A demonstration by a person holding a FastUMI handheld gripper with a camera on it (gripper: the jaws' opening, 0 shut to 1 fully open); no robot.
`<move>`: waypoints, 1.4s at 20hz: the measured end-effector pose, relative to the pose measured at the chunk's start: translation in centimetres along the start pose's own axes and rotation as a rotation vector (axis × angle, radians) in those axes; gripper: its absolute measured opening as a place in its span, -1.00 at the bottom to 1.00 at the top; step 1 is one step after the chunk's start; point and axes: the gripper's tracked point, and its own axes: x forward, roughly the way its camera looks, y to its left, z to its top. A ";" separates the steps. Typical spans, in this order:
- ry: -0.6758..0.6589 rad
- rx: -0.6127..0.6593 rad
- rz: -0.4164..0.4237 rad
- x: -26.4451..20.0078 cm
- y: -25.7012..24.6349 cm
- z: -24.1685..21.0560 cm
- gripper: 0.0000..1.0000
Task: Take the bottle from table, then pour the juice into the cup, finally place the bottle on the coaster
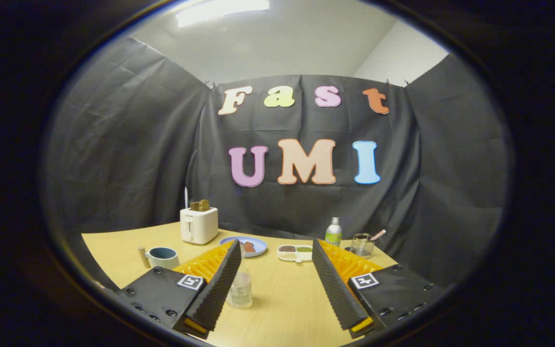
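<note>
A small clear bottle [241, 288] with pale liquid stands upright on the wooden table [282, 299], between my fingers and close against the inner side of the left one, which hides part of it. My gripper [275, 246] is open, with a wide gap, and neither finger presses on the bottle. A pale mug with a dark inside [163, 256] stands to the left, beyond the left finger. A second bottle with a silver cap and green label [333, 232] stands at the far side of the table, beyond the right finger.
A white toaster [199, 224] with toast in it stands at the back left. Beside it lie a blue plate [253, 246] and a small divided dish [296, 252]. A wire holder [362, 246] is at the back right. A small wooden peg [141, 256] stands left of the mug.
</note>
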 end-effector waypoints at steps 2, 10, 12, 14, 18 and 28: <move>-0.002 0.007 -0.003 0.0 -0.1 0.0 0.89; -0.009 0.031 -0.010 -0.1 -0.4 0.3 0.89; -0.011 0.036 -0.008 -0.1 -0.3 0.3 0.89; -0.014 0.043 -0.002 0.0 -0.1 0.3 0.89; -0.016 0.058 0.014 0.7 0.5 -0.1 0.89; 0.045 0.091 0.079 2.9 3.1 -3.2 0.89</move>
